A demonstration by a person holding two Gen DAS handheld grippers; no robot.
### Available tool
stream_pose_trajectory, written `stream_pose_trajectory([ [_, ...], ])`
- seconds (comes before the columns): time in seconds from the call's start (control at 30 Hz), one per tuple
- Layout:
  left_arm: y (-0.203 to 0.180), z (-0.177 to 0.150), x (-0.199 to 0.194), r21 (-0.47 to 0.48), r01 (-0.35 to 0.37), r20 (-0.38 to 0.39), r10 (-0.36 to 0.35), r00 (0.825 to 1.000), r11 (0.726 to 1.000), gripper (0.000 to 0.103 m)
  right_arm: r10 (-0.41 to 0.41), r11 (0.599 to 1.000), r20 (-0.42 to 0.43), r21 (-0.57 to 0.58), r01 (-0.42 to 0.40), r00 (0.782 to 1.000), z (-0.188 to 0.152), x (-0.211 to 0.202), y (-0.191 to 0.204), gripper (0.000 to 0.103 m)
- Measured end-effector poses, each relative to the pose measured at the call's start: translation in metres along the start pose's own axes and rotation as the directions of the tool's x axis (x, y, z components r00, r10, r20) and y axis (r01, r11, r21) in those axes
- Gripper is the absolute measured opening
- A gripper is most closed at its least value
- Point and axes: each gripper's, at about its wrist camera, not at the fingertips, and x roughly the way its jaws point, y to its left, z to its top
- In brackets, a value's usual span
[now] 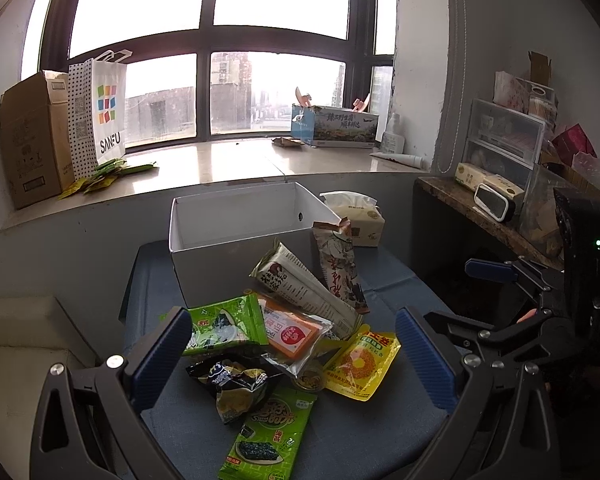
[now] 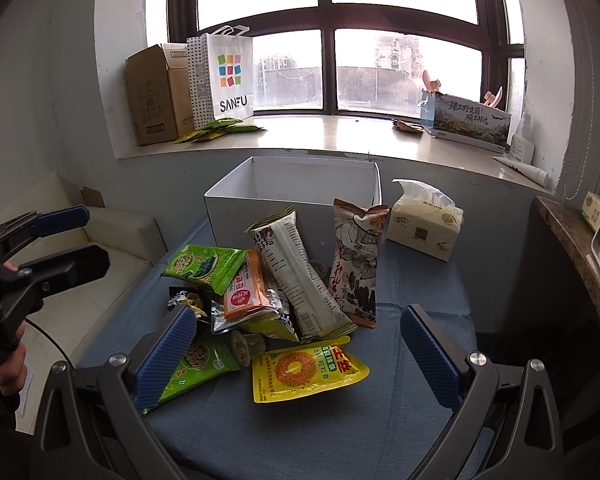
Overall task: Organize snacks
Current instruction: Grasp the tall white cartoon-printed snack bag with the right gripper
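- The left hand-held gripper [image 1: 294, 354] hovers over a heap of snack packets on the blue-covered surface [image 2: 420, 292], its blue-padded fingers spread wide and holding nothing.
- The right hand-held gripper [image 2: 296, 354] hangs likewise released, its fingers apart above the heap.
- A yellow pouch [image 2: 306, 372] lies nearest the cameras, beside green seaweed packets [image 1: 224, 326].
- Two long packets [image 2: 300, 268] lean against the white box [image 2: 292, 204].
- A tissue pack [image 2: 424, 224] sits right of the box.
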Motion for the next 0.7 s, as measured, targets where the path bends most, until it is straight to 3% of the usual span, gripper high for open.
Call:
stream_pose_trajectory([
  [0.23, 0.01, -0.006, 0.002, -0.055, 0.035, 0.034, -0.034, 0.999, 0.998, 0.103, 0.001, 0.999, -0.011, 0.052, 0.0, 1.0, 0.014, 0.05, -0.038, 0.103],
  [0.37, 0.008, -0.01, 0.003, -0.011, -0.002, 0.058, 0.003, 0.998, 1.0, 0.103, 0.018, 0.996, -0.053, 0.083, -0.013, 0.998, 0.024, 0.101, -0.059, 0.103],
  [0.6, 0.012, -0.014, 0.015, -0.031, 0.083, -0.043, -0.085, 0.995, 0.996, 0.103, 0.065, 0.981, -0.146, 0.19, -0.037, 0.987, 0.028, 0.185, -0.086, 0.102],
  [0.7, 0.011, -0.014, 0.013, -0.024, 0.08, -0.037, -0.081, 0.996, 0.996, 0.103, 0.084, 0.971, -0.178, 0.236, -0.041, 0.981, 0.026, 0.209, -0.094, 0.091],
])
